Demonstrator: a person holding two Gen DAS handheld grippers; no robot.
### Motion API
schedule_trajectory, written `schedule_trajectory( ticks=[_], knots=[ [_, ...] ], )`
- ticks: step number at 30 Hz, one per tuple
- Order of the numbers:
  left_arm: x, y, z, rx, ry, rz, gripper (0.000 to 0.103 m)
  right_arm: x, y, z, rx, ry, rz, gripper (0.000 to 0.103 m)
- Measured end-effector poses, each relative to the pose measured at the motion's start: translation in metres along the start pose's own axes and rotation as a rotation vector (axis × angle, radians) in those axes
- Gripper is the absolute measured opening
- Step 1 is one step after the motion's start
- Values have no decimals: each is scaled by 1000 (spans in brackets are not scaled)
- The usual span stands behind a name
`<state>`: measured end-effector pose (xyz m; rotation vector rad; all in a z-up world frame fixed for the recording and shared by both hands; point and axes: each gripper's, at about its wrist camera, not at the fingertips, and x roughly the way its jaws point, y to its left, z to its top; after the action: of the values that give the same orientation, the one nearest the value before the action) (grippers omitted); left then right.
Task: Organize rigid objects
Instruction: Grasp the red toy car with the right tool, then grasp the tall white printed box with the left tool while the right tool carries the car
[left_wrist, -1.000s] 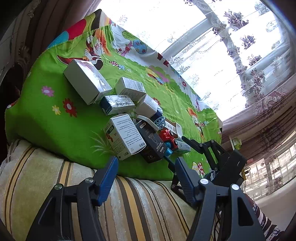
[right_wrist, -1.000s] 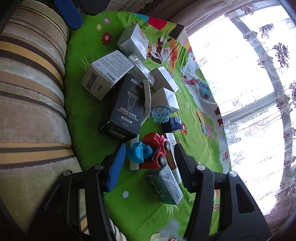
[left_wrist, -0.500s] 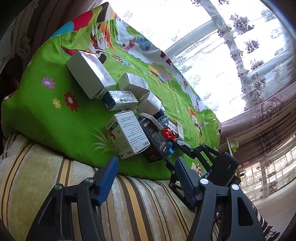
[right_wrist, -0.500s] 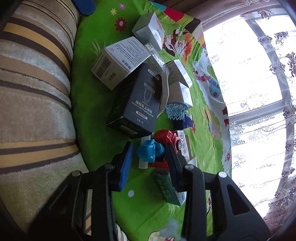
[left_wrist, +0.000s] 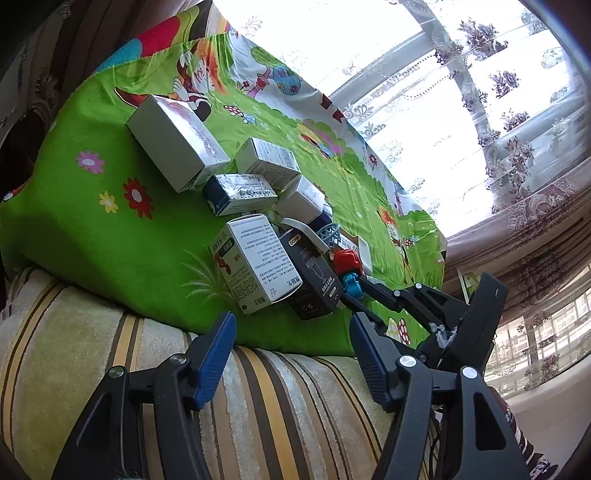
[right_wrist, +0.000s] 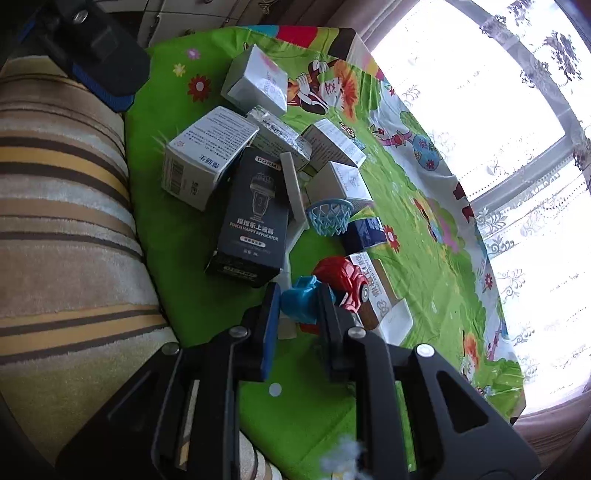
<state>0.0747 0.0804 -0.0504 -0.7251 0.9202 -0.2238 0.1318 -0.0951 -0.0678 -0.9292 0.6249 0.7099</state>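
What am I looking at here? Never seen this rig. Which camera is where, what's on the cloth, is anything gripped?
No robot arm: a person holds a two-finger gripper in each hand, each with a fisheye camera looking along its fingers. The left view shows the left gripper open over the striped cushion, holding nothing. The right view shows the right gripper, whose jaws have just been closing, with the blue toy pinched between its pads. On the green cartoon cloth lie several cartons, a dark box, a red toy car and a small blue hoop.
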Motion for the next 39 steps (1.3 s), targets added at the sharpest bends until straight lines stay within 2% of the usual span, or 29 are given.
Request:
schedule_trajectory(
  ticks=[5,11,14,21,30,39],
  knots=[
    [5,-2,0,11,14,19,65,-11,-28,0,181,-45,59,23],
    [8,-6,-1,32,23,43,65,-30,-67,-11,449,-123,179,23],
    [9,-8,-1,44,28,58,65,-38,-76,-18,525,-145,211,23],
    [12,-16,5,41,30,85,65,-63,-88,-42,627,-172,198,23],
    [39,-16,24,-86,68,209,65,-93,-103,-83,746,-193,163,23],
    [70,-21,35,-106,111,343,65,-120,-112,-138,870,-199,117,23]
  ],
)
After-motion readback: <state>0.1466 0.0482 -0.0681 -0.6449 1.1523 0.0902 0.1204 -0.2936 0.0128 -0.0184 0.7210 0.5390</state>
